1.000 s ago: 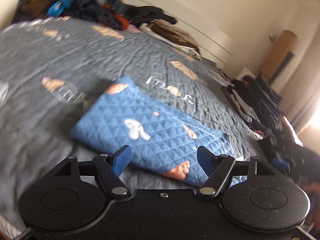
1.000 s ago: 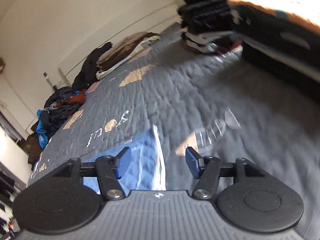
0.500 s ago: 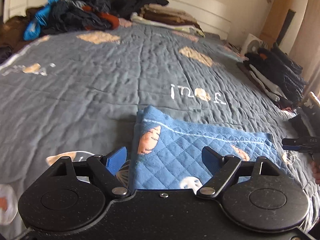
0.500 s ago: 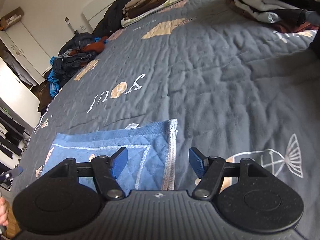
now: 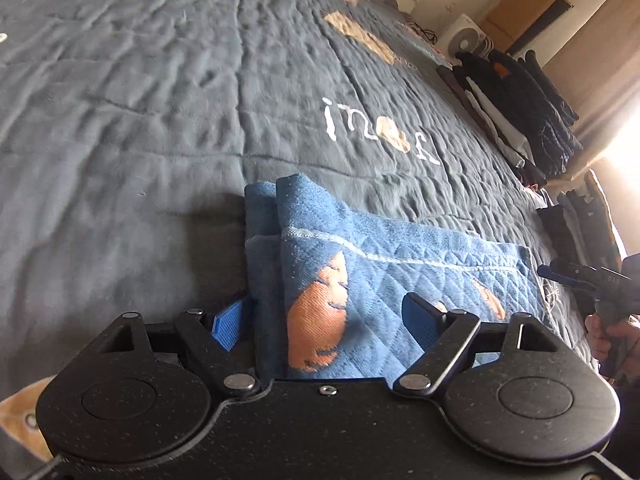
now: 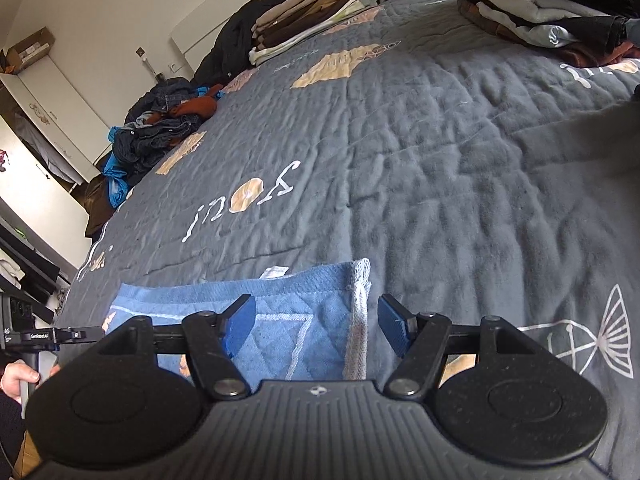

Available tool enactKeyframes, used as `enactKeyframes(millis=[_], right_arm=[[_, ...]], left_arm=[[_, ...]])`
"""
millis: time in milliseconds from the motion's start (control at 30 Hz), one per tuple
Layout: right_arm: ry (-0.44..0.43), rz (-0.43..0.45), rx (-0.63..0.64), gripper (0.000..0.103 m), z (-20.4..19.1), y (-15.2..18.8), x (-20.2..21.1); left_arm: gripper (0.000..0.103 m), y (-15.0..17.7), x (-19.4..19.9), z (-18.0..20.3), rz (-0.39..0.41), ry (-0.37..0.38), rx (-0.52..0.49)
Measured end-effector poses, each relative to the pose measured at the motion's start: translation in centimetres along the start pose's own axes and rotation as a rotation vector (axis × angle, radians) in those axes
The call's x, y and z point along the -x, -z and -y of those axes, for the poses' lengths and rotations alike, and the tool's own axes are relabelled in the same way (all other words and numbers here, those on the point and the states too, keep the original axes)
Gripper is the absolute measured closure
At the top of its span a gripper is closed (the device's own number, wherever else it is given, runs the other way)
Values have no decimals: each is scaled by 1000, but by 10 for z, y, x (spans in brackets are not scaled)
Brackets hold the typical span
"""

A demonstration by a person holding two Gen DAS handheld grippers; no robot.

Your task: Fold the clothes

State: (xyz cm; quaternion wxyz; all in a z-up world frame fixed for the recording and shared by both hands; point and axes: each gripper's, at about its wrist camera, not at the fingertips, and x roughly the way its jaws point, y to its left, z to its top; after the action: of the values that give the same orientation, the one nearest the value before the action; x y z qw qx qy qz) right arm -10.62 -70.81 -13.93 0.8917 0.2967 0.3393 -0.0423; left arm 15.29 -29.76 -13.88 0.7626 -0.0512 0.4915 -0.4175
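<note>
Both tongs are released, each straddling one end of the folded blue quilted cloth (image 5: pixel 404 264) that lies on the grey bedspread (image 5: pixel 160 112). Left tongs (image 5: pixel 324 314) have their blue fingers (image 5: pixel 228 324) spread wide on either side of the cloth's left end, where its folded layers stand up in a bunched ridge and an orange printed patch faces the camera; whether the fingers touch the fabric cannot be told. Right tongs (image 6: pixel 316 326) sit with fingers apart over the cloth's right end, the white-stitched hem running between them and a small white label poking out at the cloth's far edge.

Beyond the cloth, white lettering with a tan dot (image 6: pixel 240 204) is printed on the bedspread. Past that lettering, near the headboard wall, a neat stack of brown and cream folded clothes (image 6: pixel 320 12) rests beside a loose heap of dark denim and rust-coloured garments (image 6: pixel 164 128). To the right of the cloth, well apart from it, another stack of dark folded clothes (image 5: pixel 520 108) sits along the bed's edge. A white fan (image 5: pixel 466 42) stands beyond that stack. A person's hand (image 6: pixel 18 376) grips the handle of the left tongs.
</note>
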Motion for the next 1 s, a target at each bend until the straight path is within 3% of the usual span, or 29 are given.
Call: enactKeyframes(millis=[100,200,267,300,333,400,500,567,633,733,800,833,900,1000], right_arm=[[2,-7,-2,36,-1,-1,-7],[-7,-9,-10,36,-3,-2,-13],[-7,-12,-3,36,-6,-2,-17],[-7,-13,0,36,-7,-2,-19],[-5,-16,1,36,-8,-2,-20],[-7,-21,-5,36,-6,-2,-21],[-13,-18,-9,36,-4,-2,-18],[-13,-13,-8,36,-4,-2,-16],[-13,-19,3,36,-3,-3,-15],[-11,-38,27,36,-2,-4,-13],[-9,-50,43,36,-2,-5,-12],[-9,-56,52,36,-2,-6,-11],[-9,-70,64,36,0,-6,-10],[-10,-109,52,35,11,-6,-10]], left_arm=[[24,-2,-9,-5,8,24,8],[32,-7,-13,-9,23,57,22],[49,-10,-16,-9,22,72,18],[69,-12,-17,-9,20,82,12],[79,-12,-16,-8,15,97,-3],[86,-11,-7,-2,29,128,-46],[86,-12,3,2,44,153,-72],[80,-14,-6,-4,7,119,-50],[62,-15,-19,-10,-27,82,-29],[59,-16,-30,-17,-10,110,16],[60,-15,-30,-14,3,114,-4],[71,-14,-29,-12,5,115,-18],[80,-13,-25,-9,11,123,-40],[85,-12,-16,-3,17,130,-72]])
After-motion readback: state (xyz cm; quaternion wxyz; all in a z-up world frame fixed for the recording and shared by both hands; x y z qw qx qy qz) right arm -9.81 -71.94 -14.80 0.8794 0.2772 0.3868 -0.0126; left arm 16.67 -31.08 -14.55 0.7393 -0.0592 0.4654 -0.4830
